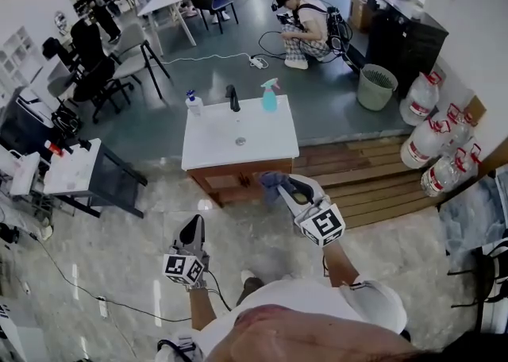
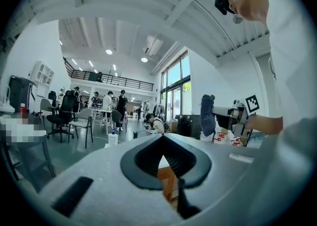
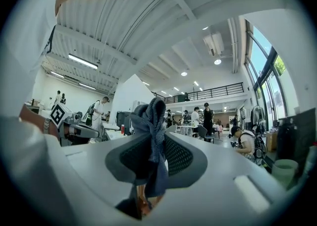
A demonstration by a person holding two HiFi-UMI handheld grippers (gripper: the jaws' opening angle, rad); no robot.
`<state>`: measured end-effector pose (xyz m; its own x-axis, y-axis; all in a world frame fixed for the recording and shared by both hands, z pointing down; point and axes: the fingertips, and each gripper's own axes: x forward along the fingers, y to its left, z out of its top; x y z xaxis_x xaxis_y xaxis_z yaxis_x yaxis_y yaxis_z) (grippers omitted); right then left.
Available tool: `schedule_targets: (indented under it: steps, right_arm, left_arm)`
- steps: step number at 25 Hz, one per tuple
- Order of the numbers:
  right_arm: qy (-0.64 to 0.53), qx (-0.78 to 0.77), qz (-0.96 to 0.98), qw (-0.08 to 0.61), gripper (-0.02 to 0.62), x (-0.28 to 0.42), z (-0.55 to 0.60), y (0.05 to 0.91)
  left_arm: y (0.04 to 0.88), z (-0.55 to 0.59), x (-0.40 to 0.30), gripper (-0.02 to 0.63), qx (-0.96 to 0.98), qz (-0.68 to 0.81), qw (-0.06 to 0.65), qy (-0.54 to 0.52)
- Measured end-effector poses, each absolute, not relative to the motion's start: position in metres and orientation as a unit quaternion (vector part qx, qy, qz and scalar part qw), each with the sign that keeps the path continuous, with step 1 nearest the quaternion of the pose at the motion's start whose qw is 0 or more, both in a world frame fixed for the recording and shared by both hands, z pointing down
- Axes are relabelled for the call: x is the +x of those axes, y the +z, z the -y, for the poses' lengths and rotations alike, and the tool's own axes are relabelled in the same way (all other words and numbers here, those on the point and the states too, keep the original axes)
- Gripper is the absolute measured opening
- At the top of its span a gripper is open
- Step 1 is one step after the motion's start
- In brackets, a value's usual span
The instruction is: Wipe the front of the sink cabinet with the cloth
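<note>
Sink cabinet point(image 1: 226, 184) stands on glossy pale floor point(image 1: 119, 269) of a busy workroom.

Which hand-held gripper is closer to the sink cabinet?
Right. The right hand-held gripper, holding the cloth, is at the front of the sink cabinet; the left hand-held gripper hangs farther back.

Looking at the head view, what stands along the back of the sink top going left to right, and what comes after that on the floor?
White pump bottle → black faucet → blue-green spray bottle → green waste basket → water jugs
</note>
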<state>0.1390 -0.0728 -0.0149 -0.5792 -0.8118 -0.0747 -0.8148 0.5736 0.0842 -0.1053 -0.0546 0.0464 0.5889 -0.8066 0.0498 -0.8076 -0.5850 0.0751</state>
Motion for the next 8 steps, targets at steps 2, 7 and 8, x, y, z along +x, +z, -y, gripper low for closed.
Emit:
schedule_targets:
  steps: [2, 7, 8]
  right_arm:
    - [0.052, -0.459, -0.887, 0.015, 0.092, 0.1377, 0.0701, -0.0125]
    - [0.063, -0.453, -0.889, 0.005, 0.092, 0.1365, 0.0727, -0.0124]
    - [0.066, -0.452, -0.89, 0.003, 0.092, 0.1364, 0.0745, -0.013]
  left_arm:
    - [0.0483, 0.0525, -0.104, -0.002, 0.892, 0.449, 0.045, 0.006]
    - [0.0479, 0.0593, -0.098, -0.002, 0.896, 0.441, 0.041, -0.008]
    - [0.0476, 0.0617, -0.0966, -0.002, 0.897, 0.44, 0.04, -0.012]
